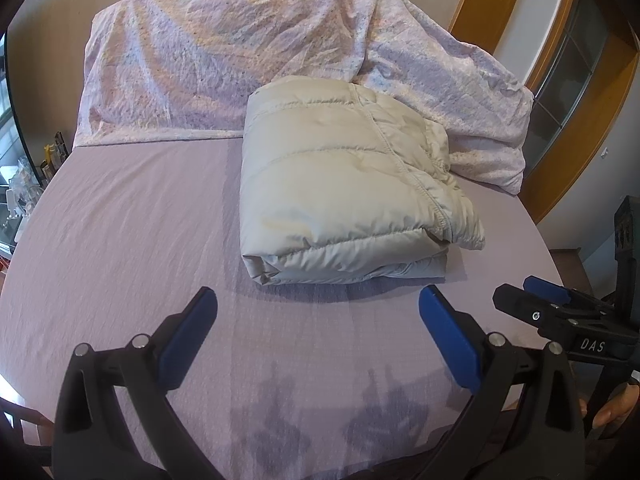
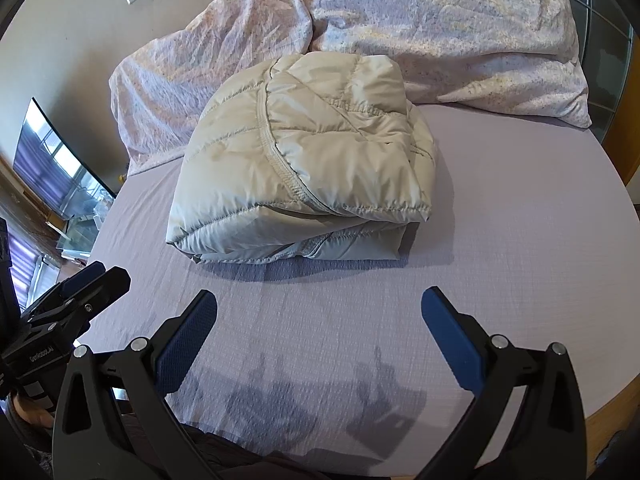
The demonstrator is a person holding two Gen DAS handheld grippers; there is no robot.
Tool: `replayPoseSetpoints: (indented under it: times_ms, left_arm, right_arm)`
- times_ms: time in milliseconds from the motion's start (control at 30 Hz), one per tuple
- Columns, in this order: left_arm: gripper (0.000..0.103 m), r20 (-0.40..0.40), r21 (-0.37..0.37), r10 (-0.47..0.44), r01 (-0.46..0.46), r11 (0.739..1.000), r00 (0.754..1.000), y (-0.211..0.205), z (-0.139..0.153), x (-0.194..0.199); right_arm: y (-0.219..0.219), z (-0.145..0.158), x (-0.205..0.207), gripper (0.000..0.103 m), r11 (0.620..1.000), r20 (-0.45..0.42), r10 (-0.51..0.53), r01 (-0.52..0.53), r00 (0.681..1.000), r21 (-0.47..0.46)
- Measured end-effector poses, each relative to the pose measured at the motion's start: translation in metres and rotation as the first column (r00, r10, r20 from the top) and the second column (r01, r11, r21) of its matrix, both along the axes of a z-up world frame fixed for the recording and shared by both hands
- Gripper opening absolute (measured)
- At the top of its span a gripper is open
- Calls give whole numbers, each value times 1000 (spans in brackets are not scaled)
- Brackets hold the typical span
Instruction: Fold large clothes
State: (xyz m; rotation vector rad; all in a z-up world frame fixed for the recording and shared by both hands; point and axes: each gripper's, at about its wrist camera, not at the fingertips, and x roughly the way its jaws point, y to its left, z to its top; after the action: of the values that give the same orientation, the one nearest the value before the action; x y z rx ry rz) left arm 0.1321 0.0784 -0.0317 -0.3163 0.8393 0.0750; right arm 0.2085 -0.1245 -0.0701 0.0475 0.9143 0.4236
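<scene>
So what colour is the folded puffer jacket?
Pale beige, the folded puffer jacket shows best in the right wrist view.

Beige quilted jacket, plain lilac sheet, pale speckled pink-lilac duvet.

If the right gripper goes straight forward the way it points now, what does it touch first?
Most likely the folded beige puffer jacket. The right gripper is open and empty above the bare lilac sheet, and the jacket's near edge lies directly ahead; if angled low, it could meet the sheet first.

My two wrist cameras look forward from the bed's near edge, low over the sheet. Both share the folded jacket and the far duvet.
</scene>
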Motion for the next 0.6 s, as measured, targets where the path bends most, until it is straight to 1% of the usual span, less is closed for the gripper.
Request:
replayPoseSetpoints:
  times_ms: [600]
  left_arm:
    - [101,-2,-3,-1,1,1000,1000,0,0,1]
  right_arm:
    - [0,-1,1,102,1000,-1,0,0,1000,0]
